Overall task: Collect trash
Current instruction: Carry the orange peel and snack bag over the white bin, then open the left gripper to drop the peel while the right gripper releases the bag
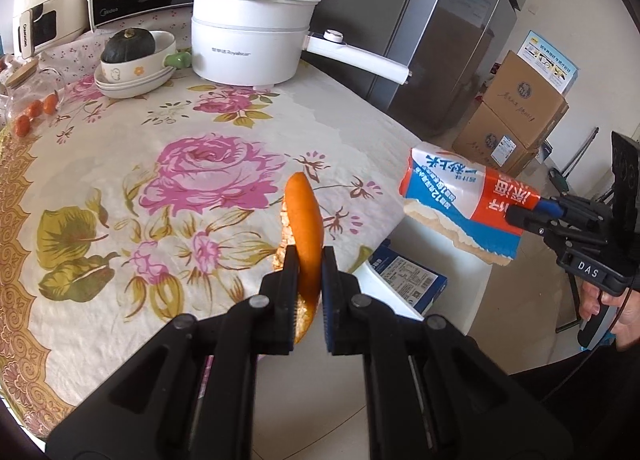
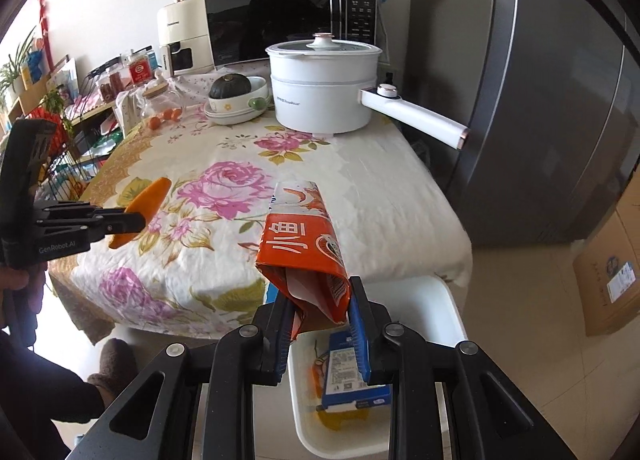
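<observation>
- Black jaws of the left gripper point(image 1: 306, 260) are closed nearly together on an orange peel point(image 1: 305, 216), pinched at its lower part so the free end stands clear of the pads.
- Held this way, the peel's long axis runs up and away from the jaws, its tip pointing toward the white pot point(image 1: 250, 40); it hangs above the near edge of the floral tablecloth point(image 1: 120, 164), not touching it.
- Partly closed, the right gripper point(image 2: 320, 300) clamps the torn mouth of an empty snack bag point(image 2: 304, 244), a wider thing, so the jaws stand further apart.
- Its length runs forward from the jaws toward the table, sealed end away.
- Below it sits a white bin point(image 2: 448, 324), already holding a blue carton point(image 2: 352, 384) and scraps; I judge both items are held over it for dropping.
</observation>
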Demonstrator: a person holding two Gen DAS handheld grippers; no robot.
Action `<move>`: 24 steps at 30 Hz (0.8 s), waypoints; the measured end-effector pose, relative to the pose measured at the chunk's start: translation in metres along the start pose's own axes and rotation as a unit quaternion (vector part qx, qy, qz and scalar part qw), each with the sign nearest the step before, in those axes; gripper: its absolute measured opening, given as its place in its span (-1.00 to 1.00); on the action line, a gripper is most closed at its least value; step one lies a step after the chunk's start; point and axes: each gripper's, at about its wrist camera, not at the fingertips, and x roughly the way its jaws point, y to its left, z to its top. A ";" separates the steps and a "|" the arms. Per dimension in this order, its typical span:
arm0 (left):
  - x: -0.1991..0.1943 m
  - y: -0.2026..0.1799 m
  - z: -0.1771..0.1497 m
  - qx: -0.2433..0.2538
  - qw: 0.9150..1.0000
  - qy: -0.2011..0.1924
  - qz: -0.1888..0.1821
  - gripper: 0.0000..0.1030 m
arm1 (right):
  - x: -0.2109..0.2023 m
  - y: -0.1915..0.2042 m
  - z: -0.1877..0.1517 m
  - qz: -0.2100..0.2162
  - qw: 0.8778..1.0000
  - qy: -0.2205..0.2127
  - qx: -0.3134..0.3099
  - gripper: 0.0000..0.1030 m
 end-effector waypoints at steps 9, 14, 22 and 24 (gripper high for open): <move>0.024 -0.043 -0.001 0.025 0.999 0.025 -0.034 -0.78 | -0.002 -0.030 -0.039 -0.035 0.999 0.034 0.010 -0.48; 0.043 -0.067 -0.003 0.036 0.997 0.047 -0.055 -0.78 | 0.003 -0.051 -0.057 -0.056 0.996 0.067 0.029 -0.47; 0.072 -0.115 -0.007 0.070 0.991 0.075 -0.082 -0.78 | 0.013 -0.077 -0.073 -0.086 0.990 0.097 0.058 -0.07; 0.080 -0.124 -0.009 0.077 0.990 0.082 -0.085 -0.78 | 0.017 -0.084 -0.076 -0.088 0.987 0.111 0.071 0.09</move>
